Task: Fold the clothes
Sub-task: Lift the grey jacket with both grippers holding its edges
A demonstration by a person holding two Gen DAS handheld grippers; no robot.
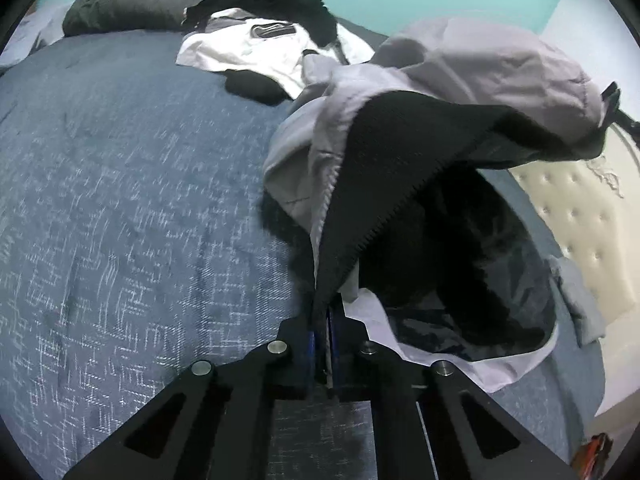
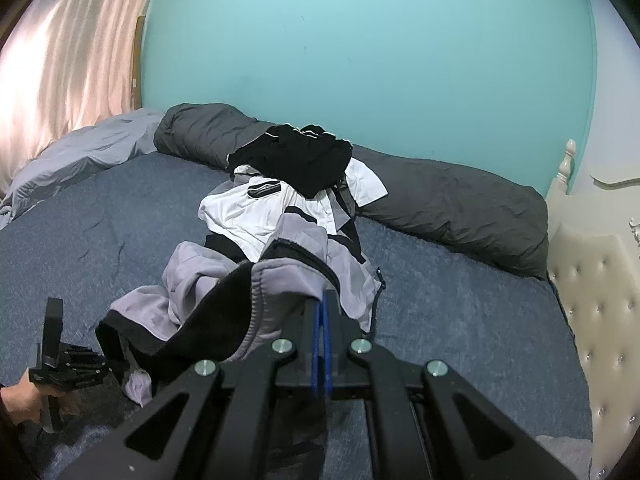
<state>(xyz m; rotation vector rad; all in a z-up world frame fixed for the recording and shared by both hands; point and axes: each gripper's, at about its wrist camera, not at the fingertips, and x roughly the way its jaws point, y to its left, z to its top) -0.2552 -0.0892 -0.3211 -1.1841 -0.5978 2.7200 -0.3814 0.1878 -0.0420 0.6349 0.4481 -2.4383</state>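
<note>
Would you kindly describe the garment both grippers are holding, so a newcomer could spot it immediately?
On the blue woven bedspread, nearer than the heap of white and black clothes by the dark grey rolled duvet, lies a pale lilac-grey zip jacket. Unlike its neighbours, it has black lining and a toothed zip, and is pinched by the left gripper and right gripper.

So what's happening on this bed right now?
A person with a gripper in each hand is starting on a light grey jacket with black lining, on a blue bed cover. The left gripper is shut on the jacket's zipper edge, and the right gripper is shut on another edge of it. Part of the jacket hangs lifted between them. More clothes lie heaped behind, unfolded, near a dark grey duvet.
</note>
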